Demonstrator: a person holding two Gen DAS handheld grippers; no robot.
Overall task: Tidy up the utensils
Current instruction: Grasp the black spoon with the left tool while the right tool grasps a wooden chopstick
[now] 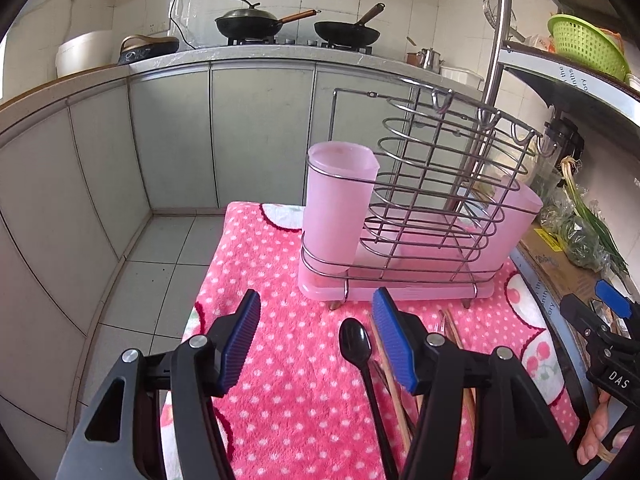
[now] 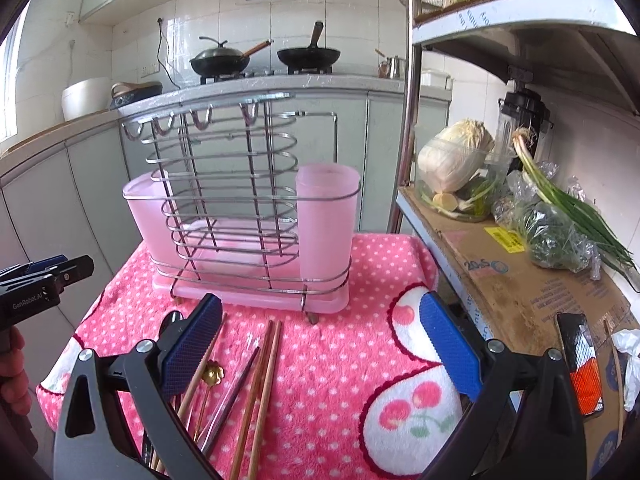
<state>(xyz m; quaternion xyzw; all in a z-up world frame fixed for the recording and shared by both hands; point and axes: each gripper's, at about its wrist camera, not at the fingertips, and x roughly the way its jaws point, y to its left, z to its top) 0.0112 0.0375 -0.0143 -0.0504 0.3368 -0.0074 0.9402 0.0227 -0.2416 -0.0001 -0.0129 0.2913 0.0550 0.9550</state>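
A pink towel with white dots (image 1: 280, 280) covers the table, and everything here is told from it. At the towel's far end stands a wire rack (image 1: 420, 208) on a pink tray (image 2: 256, 294), with a tall pink cup (image 1: 338, 200) at one end of the rack and a wider pink bin (image 2: 144, 216) at the other.

Over the towel's near left part hangs the left gripper (image 1: 316, 340). Its blue fingers (image 1: 240, 344) stand wide apart with nothing between them. Just beside its right finger, a black spoon (image 1: 356, 344) lies flat on the towel, bowl pointing at the rack.

Next come the wooden chopsticks (image 2: 264, 380), side by side on the towel (a small gold spoon (image 2: 213, 374) and a dark thin stick (image 2: 236, 388) lie there too).

Over the towel's near right part, above a cherry picture (image 2: 416, 404), is the right gripper (image 2: 320, 344). Its fingers are also spread wide and hold nothing. The chopsticks lie near its left finger.

Right of the towel is a cardboard shelf (image 2: 520, 280) with green onions (image 2: 568, 204) and a cabbage (image 2: 456, 156).
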